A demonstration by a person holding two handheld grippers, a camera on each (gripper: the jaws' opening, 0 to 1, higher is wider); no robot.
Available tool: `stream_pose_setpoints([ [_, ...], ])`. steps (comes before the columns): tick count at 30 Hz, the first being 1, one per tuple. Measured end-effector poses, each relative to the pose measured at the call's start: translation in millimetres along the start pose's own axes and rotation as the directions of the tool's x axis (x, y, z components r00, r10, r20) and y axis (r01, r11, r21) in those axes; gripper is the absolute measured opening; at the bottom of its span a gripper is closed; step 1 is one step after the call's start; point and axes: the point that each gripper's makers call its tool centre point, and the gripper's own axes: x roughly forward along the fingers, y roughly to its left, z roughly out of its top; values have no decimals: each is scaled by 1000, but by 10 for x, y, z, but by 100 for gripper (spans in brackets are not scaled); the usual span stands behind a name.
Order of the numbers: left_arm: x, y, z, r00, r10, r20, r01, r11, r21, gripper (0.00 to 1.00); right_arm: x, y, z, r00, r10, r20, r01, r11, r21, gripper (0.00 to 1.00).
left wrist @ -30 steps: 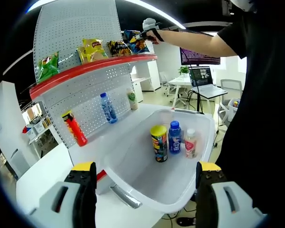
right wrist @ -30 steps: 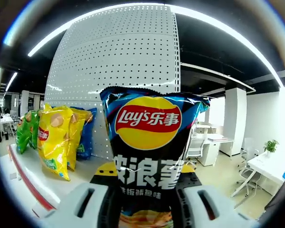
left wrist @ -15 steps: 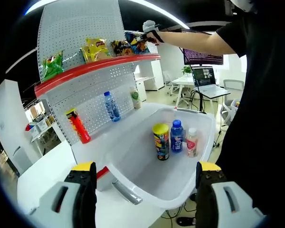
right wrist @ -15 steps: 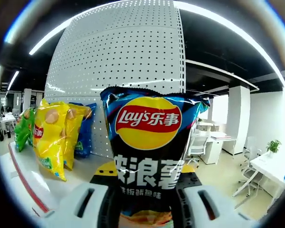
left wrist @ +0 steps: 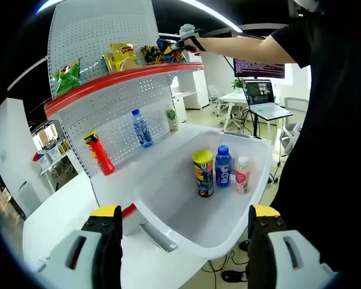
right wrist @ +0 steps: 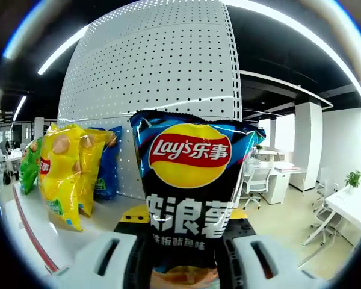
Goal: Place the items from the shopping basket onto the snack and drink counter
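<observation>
Right tongs (right wrist: 183, 253) clamp a blue chip bag (right wrist: 189, 192) upright over the top shelf (right wrist: 54, 235), right of a yellow bag (right wrist: 63, 171). Left tongs (left wrist: 183, 241), wide apart, face the basket (left wrist: 168, 208), apparently holding a can (left wrist: 203, 173) and bottles (left wrist: 223, 167).

A glossy, crinkled foil finish was seen on the dark Lay's chip bag (right wrist: 189, 186), and the same sheen on the yellow chip bag (right wrist: 63, 171) beside it. Behind both, the perforated back panel (right wrist: 162, 72) looked like matt white painted metal. The shopping basket (left wrist: 168, 198) appeared as smooth white plastic; the blue-labelled bottle (left wrist: 222, 167) inside it looked like clear, shiny plastic.
</observation>
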Motion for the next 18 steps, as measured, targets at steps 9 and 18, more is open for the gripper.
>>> stream_pose_setpoints([
  [9, 16, -60, 10, 1000, -2, -23, 2, 1000, 7, 86, 143, -19, -45, 1000, 13, 14, -13, 1000, -6, 37],
  [18, -34, -19, 17, 999, 17, -30, -17, 1000, 8, 86, 112, 32, -69, 1000, 16, 22, -16, 1000, -11, 37],
])
